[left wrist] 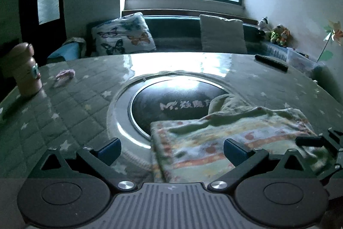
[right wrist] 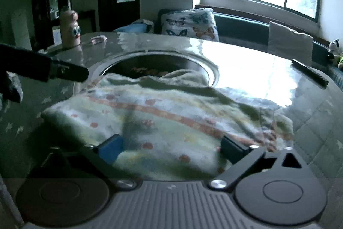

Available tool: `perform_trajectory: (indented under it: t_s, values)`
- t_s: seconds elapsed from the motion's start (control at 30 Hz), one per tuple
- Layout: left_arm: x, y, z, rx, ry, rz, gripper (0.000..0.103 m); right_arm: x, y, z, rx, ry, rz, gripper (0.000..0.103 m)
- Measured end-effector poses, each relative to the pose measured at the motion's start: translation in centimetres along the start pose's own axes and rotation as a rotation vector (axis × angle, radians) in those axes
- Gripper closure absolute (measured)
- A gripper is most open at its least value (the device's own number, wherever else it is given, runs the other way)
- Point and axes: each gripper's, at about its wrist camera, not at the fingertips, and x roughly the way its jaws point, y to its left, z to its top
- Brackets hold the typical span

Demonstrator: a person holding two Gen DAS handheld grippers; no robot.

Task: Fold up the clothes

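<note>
Bottle beyond garment (remote opposite)

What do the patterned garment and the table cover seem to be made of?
Garment: soft woven or knit fabric, matte; it wrinkles and drapes limply. Table cover: quilted star-print cloth apparently under clear glossy plastic or glass; the window glare mirrors off it.

Pink bottle and black remote on the quilted table; butterfly cushion behind.
</note>
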Motion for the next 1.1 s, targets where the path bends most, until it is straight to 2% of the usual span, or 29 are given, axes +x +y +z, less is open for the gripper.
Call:
perform_trajectory:
  t_s: [0.3, 0.53, 0.67, 0.8, 0.97, 1.1]
  values:
    - [0.1, -0.3, -1.9, 0.006, 0.037, -0.003, 0.0, -1.5, -0.2, 0.7, -0.013, -0.052, -0.04, 0.0]
    - [0.6, -1.0, -3.4, 0.056, 0.069, 0.017, 0.0, -0.8, -1.0, 0.1, 0.021, -0.013, -0.058, 0.0]
    - [0.7, -0.8, -3.9, 0.052, 0.079, 0.018, 0.0, -0.7, -1.2, 0.1, 0.021, -0.004, -0.069, 0.0]
    - [0.7, -0.7, -4.1, 0.047, 0.083, 0.017, 0.0, -1.4, -1.7, 0.8, 0.038, -0.043, -0.097, 0.0]
    - [0.7, -0.5, -4.2, 0.037, 0.087, 0.015, 0.0, -0.4, -2.5, 0.1, 0.04, 0.012, -0.13, 0.0]
    - [0.4, -0.5, -3.6, 0.038, 0.079, 0.021, 0.0, -1.3, -3.0, -0.2, 0.049, -0.003, -0.15, 0.0]
